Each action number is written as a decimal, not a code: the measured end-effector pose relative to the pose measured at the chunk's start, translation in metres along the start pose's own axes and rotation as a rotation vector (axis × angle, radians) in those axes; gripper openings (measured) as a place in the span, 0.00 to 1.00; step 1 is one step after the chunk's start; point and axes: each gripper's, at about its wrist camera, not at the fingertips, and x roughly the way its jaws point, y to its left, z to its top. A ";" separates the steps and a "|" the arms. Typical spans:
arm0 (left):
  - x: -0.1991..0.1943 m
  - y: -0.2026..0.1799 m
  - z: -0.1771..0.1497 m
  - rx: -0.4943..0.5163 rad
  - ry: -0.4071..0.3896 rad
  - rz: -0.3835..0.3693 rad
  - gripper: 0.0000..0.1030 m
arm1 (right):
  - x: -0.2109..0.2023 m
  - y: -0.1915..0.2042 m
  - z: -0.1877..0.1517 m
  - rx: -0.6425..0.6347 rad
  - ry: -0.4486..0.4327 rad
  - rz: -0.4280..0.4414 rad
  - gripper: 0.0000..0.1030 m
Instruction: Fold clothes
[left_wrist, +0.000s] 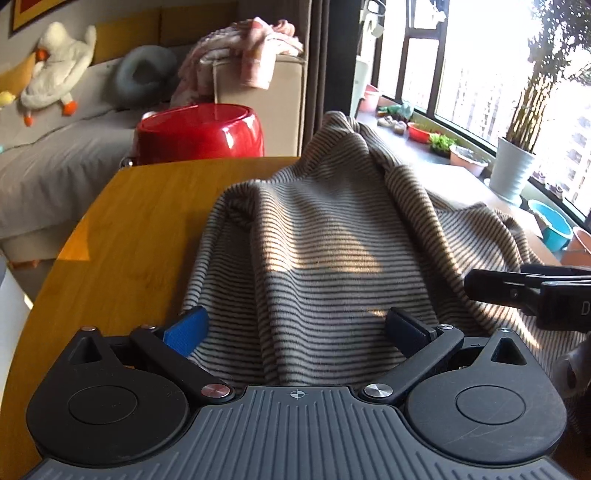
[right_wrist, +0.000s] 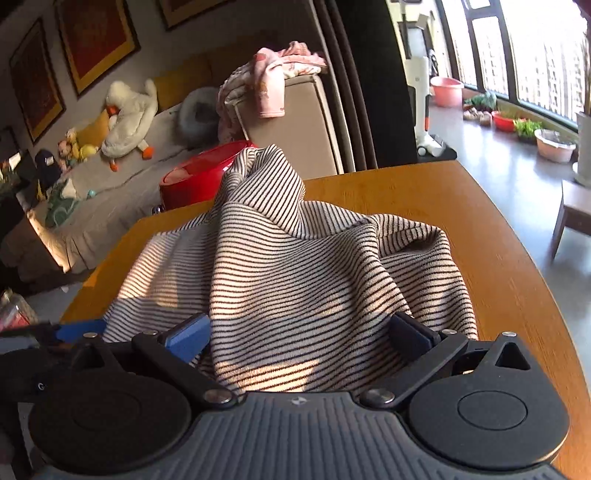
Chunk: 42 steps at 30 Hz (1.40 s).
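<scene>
Left wrist view is showing me the striped garment (left_wrist: 332, 236) bunched up on the wooden table (left_wrist: 122, 236), with cloth running right in between the fingers of the left gripper (left_wrist: 297, 326). Those fingers are sitting wide apart, blue pad (left_wrist: 188, 328) on one side and the darker one on the other, so I'm not pinching anything there, the fabric is just lying loose in the gap. Off at the right edge I'm seeing the right gripper (left_wrist: 532, 290) poking in over the cloth.

Right wrist view is giving me pretty much the same deal: right gripper (right_wrist: 303, 330) spread wide with striped fabric (right_wrist: 295, 266) heaped between the fingers and rising to a peak toward the far side of the table (right_wrist: 480, 236). Nothing clamped here either. A blue fingertip of the left gripper (right_wrist: 79, 328) is peeking in at the left, just beside the cloth's edge.

Behind the table I'm seeing a red basin (left_wrist: 201, 133), and a sofa (left_wrist: 55, 158) with a plush goose (left_wrist: 55, 74) lying on it.
</scene>
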 end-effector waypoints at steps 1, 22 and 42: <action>0.000 0.001 0.000 -0.008 0.004 -0.003 1.00 | 0.001 0.005 -0.001 -0.044 0.010 -0.014 1.00; -0.080 -0.031 -0.062 0.070 0.085 -0.061 1.00 | -0.099 -0.014 -0.070 -0.030 0.037 0.126 1.00; -0.043 -0.015 -0.033 -0.017 -0.025 -0.035 1.00 | -0.079 -0.013 -0.057 -0.135 0.027 0.156 1.00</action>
